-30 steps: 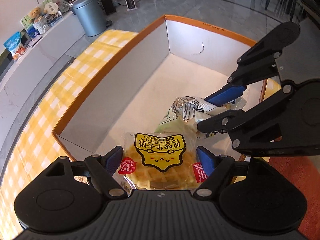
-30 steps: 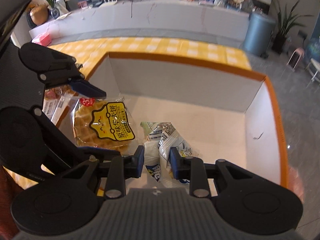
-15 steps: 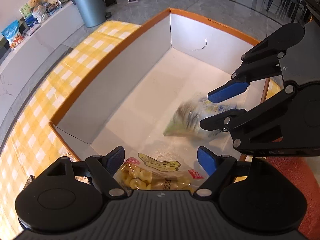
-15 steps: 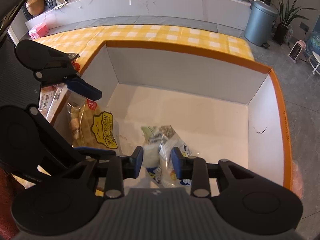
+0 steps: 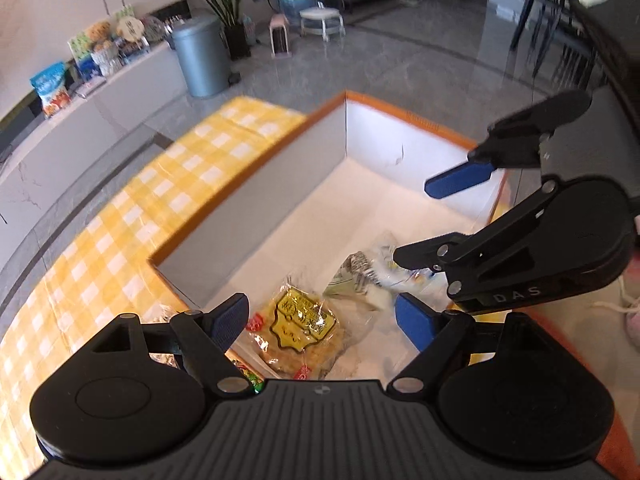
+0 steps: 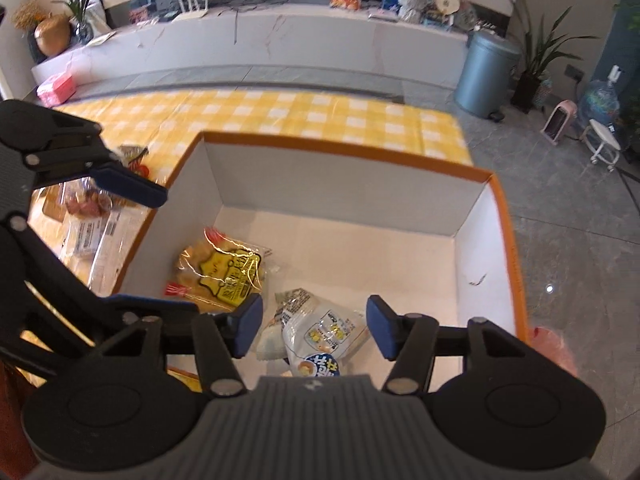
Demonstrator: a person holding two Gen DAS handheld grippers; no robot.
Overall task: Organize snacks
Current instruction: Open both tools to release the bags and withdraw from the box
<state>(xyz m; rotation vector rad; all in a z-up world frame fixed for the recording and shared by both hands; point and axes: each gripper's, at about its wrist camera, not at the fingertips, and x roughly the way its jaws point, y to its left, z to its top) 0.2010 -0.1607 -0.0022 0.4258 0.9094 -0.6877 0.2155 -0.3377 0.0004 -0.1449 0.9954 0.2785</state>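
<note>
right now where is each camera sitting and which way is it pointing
Left wrist: sits on the left gripper, above the box's near corner, looking down at the waffle pack; its own open fingers and the right gripper show.
Right wrist: sits on the right gripper, looking down over the white snack bag toward the counter; the left gripper shows.
Shared: box, both snacks, yellow checked cloth, grey bin.
</note>
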